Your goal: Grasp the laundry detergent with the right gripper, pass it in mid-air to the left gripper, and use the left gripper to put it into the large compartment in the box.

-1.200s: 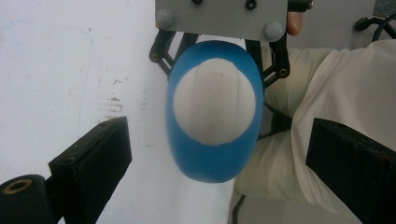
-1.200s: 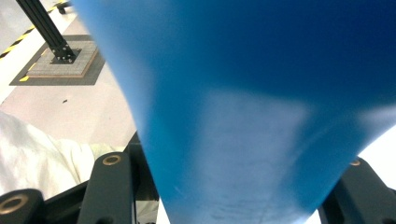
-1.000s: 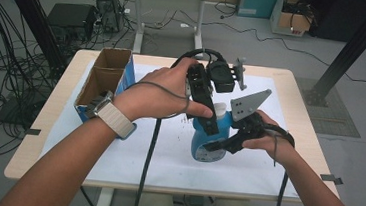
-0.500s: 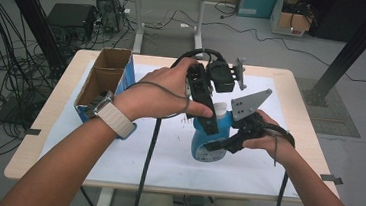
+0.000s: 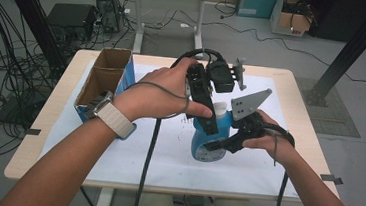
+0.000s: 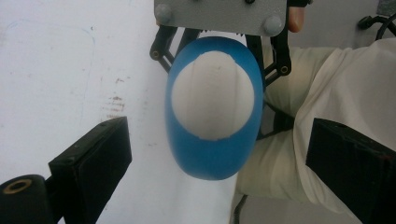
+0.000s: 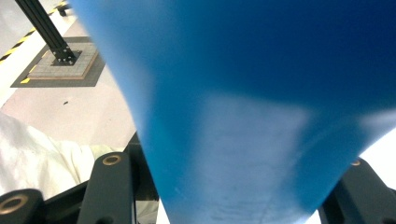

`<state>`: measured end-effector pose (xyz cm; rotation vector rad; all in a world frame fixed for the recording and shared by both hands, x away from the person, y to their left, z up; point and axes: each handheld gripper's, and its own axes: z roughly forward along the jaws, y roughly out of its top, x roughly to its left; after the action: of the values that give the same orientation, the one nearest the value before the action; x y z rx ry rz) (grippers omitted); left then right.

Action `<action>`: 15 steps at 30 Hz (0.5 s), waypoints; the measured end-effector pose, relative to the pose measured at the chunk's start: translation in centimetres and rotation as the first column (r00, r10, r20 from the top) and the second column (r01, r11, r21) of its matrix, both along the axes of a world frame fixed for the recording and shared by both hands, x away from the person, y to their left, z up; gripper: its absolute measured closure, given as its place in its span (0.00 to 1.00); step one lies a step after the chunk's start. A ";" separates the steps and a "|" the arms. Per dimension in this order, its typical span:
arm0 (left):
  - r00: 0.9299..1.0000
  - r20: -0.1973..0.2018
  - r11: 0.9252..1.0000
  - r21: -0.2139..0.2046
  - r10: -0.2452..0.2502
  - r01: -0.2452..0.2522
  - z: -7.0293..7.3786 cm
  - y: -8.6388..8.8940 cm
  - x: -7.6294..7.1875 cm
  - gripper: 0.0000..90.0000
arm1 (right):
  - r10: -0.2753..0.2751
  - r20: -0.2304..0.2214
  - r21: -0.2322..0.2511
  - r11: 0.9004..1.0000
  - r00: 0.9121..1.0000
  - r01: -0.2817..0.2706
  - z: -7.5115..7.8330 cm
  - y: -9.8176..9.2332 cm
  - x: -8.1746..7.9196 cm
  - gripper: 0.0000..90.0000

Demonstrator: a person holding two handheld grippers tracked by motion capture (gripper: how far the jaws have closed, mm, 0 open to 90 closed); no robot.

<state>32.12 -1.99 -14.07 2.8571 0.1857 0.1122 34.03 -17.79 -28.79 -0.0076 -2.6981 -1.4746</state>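
My right jaws are clamped on the blue bottle (image 5: 211, 138), low on its body, keeping it upright on the white sheet of the counter (image 5: 293, 80). My left jaws stand apart, hanging straight above the bottle's white cap (image 6: 212, 95) without touching it, likely lined up to grip and twist it while the right gripper (image 5: 227, 143) steadies the base. The left gripper (image 5: 206, 105) points down. The bottle looks capped; its contents are hidden. A cardboard box (image 5: 104, 76) sits open at the counter's left, seemingly empty.
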 end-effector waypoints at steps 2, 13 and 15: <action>1.000 0.001 1.000 0.001 0.000 0.000 0.0 0.0 0.0 0.08 | -0.002 -0.001 -0.001 1.000 1.000 0.002 0.0 0.0 0.0 0.48; 1.000 -0.001 1.000 -0.002 0.004 -0.004 0.0 0.0 0.1 0.08 | -0.004 -0.003 0.000 1.000 1.000 0.004 0.0 -0.1 0.1 0.48; 1.000 -0.001 1.000 -0.003 0.004 -0.004 0.0 0.1 0.1 0.08 | -0.001 -0.004 0.001 1.000 1.000 0.001 -0.1 -0.1 0.1 0.48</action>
<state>32.19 -1.92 -14.10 2.8542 0.1914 0.1110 34.16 -17.84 -28.84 -0.0125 -2.6950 -1.4744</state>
